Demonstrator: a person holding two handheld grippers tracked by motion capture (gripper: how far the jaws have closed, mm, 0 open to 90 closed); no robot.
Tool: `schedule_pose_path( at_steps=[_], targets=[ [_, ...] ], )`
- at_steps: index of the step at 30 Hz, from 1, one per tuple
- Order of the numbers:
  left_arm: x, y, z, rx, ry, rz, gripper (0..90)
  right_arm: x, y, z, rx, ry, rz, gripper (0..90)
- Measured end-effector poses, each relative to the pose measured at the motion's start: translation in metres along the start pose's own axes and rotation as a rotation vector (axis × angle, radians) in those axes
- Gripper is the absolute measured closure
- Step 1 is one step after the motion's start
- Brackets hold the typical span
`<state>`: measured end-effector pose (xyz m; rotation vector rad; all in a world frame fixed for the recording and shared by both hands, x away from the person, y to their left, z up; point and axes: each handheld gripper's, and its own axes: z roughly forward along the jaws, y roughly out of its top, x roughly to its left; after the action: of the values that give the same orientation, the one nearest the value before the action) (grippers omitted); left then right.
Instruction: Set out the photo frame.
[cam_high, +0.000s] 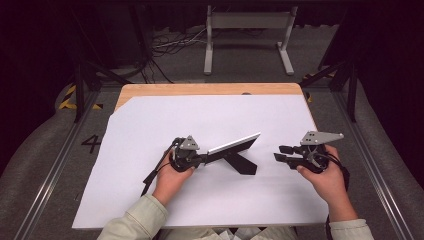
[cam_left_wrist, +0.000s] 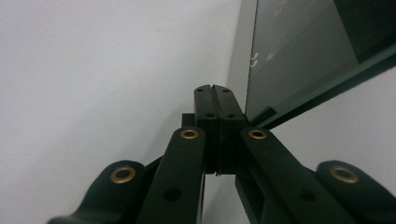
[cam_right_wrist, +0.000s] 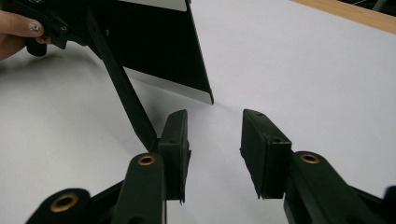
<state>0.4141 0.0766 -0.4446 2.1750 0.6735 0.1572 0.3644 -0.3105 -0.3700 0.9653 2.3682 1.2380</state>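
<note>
step: propping picture frame (cam_high: 234, 144) upright on white surface (cam_high: 150, 130) | left gripper (cam_high: 200, 160): jaws clamped on frame's edge | right gripper (cam_high: 280, 153): jaws half-wide, empty, near frame's stand leg (cam_right_wrist: 123, 84) | next: probably pinching leg, swinging outward

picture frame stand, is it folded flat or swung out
Swung out: the black stand angles away from the picture frame down to the white sheet, propping it tilted.
</note>
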Motion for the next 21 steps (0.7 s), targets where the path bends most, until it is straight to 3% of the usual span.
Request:
schedule_pose_path(
  at_steps=[6, 14, 21],
  targets=[
    [-0.002, 0.000, -0.001, 0.020, -0.031, 0.009, 90.0, -0.002, 0.002, -0.004, -0.009, -0.008, 0.001, 62.1],
    [-0.013, 0.003, -0.001, 0.082, -0.095, 0.084, 90.0, -0.004, 0.004, -0.007, -0.023, -0.011, 0.002, 62.1],
    [-0.024, 0.007, 0.000, 0.134, -0.143, 0.105, 90.0, -0.004, 0.005, -0.007, -0.024, -0.008, -0.002, 62.0]
  ],
)
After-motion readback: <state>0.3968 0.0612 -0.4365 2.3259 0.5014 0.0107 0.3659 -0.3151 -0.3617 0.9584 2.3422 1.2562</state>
